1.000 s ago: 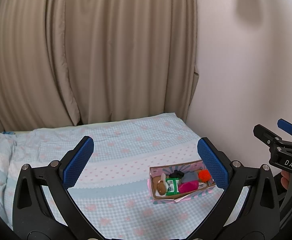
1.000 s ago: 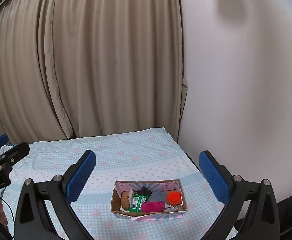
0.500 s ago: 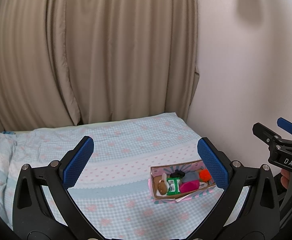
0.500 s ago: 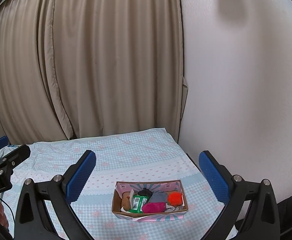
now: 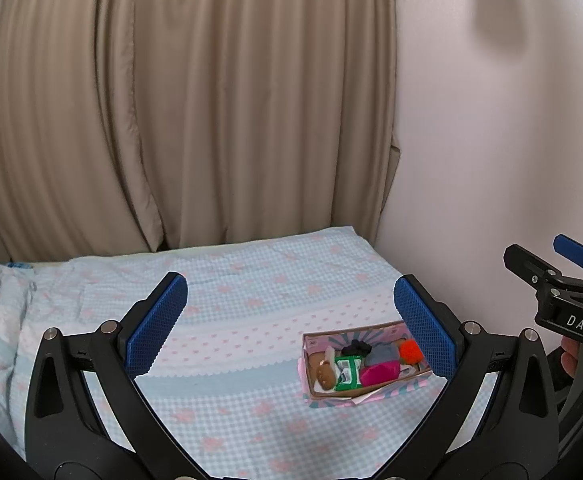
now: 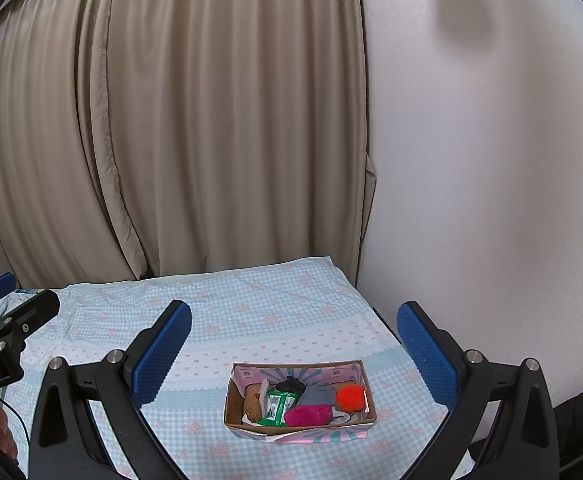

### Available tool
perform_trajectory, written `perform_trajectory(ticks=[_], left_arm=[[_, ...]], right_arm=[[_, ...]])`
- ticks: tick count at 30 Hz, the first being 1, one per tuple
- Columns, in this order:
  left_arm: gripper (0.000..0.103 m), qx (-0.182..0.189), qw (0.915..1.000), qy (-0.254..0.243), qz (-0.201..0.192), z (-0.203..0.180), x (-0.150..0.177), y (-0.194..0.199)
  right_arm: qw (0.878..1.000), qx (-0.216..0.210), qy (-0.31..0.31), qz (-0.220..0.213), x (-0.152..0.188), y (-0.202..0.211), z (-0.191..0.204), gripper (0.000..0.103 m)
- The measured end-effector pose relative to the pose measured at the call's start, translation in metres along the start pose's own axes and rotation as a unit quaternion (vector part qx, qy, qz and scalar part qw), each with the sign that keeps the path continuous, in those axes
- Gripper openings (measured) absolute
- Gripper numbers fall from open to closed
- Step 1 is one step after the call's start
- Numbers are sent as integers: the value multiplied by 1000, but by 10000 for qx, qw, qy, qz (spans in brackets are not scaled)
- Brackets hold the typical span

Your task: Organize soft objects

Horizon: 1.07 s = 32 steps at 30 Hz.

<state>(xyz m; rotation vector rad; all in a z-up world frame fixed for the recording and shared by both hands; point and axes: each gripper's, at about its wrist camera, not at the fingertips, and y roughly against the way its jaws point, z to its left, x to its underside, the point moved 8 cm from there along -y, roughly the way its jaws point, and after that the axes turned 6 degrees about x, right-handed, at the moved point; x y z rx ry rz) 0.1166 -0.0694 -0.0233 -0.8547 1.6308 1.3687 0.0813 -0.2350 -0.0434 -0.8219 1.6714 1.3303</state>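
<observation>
With both my left gripper (image 5: pixel 291 328) and right gripper (image 6: pixel 293 354) spread wide and empty above the cardboard box (image 6: pixel 361 420), I judged I must next descend onto its packed soft toys.

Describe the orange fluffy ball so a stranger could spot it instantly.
On the checked bedspread sits a shallow cardboard box. The ball lies at its end nearest the white wall, beside a grey cloth. Nothing else there is bright orange, round and fuzzy.
</observation>
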Motion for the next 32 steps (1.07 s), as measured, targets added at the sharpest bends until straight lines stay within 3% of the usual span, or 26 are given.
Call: perform_trajectory(ticks=[21,32], left_arm=[[103,-231,9997,-77,-83,1,2,6],[103,-163,9995,-183,-223,-5,-1,11]], right_arm=[[10000,-22,-4,-14,0,-3,0,102],[10000,-34,-35,8,2,-5,-1,102]])
